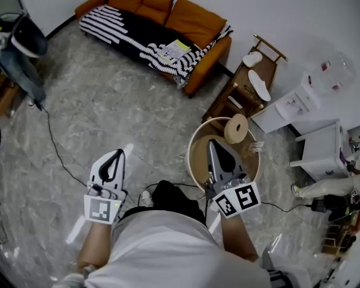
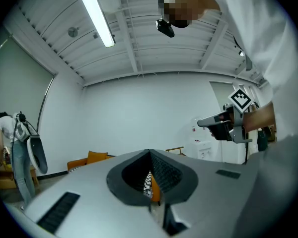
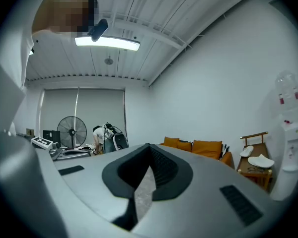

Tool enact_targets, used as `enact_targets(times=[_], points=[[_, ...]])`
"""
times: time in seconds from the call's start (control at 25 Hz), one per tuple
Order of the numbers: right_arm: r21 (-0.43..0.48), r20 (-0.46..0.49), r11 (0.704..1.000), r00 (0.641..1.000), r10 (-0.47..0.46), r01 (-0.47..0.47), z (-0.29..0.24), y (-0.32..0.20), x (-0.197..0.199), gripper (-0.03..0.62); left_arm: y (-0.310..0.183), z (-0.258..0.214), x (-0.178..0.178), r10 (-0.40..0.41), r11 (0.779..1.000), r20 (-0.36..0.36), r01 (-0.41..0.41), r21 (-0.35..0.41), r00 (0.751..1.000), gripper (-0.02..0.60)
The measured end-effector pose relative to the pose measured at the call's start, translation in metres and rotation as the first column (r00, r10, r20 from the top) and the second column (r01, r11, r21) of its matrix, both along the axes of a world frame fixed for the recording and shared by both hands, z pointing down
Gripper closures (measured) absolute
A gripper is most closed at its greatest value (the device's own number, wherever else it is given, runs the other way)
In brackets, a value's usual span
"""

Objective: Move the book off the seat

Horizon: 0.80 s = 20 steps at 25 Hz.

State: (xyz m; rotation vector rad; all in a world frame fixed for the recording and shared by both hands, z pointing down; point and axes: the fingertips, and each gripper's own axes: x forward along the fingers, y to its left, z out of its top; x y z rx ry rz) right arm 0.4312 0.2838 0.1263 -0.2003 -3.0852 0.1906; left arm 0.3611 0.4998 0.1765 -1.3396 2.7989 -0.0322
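Observation:
The book [image 1: 175,50], pale with a yellow-green cover, lies on a black-and-white striped blanket [image 1: 129,32] on the seat of the orange sofa [image 1: 195,18] at the far side of the room. Both grippers are held level near my body, far from the sofa. My left gripper [image 1: 119,152] is shut with nothing in it. My right gripper [image 1: 212,143] is also shut and empty, over a round tub. In the left gripper view the jaw tips [image 2: 149,152] meet, with a sliver of sofa showing behind them. In the right gripper view the tips [image 3: 149,146] meet too, and the sofa [image 3: 201,148] lies beyond.
A round wooden tub [image 1: 195,155] with a roll of tape [image 1: 236,128] stands just ahead on the right. A wooden rack [image 1: 243,92] with white slippers and white cabinets [image 1: 300,104] stand further right. A person [image 1: 21,53] bends at far left; a cable [image 1: 57,152] crosses the marble floor.

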Motion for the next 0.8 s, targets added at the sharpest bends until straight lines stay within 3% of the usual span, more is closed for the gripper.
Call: enact_targets(times=[0.2,0.4,0.64,0.8], points=[[0.018,-0.015,0.999,1.0,-0.027,0.027,0.009,0.016,-0.029,0.574,0.014,0.015,-0.014,-0.007,1.0,-0.035,0.007,0.006,0.999,0.565],[-0.009,-0.024,0.999,0.999,-0.031,0.031,0.031,-0.005,-0.073,0.574,0.001,0.032,-0.053,-0.028,0.999,-0.057,0.026,-0.028,0.998,0.565],[-0.067,-0.049,0.997,0.998,-0.034,0.03,0.061,-0.06,-0.174,0.574,-0.05,0.043,-0.142,-0.032,0.998,-0.07,0.028,-0.064,0.997,0.565],[-0.068,-0.056,0.997,0.997,-0.047,0.043,0.063,-0.115,-0.25,0.574,-0.124,0.035,-0.216,0.005,0.997,-0.063,-0.009,-0.073,0.998,0.565]])
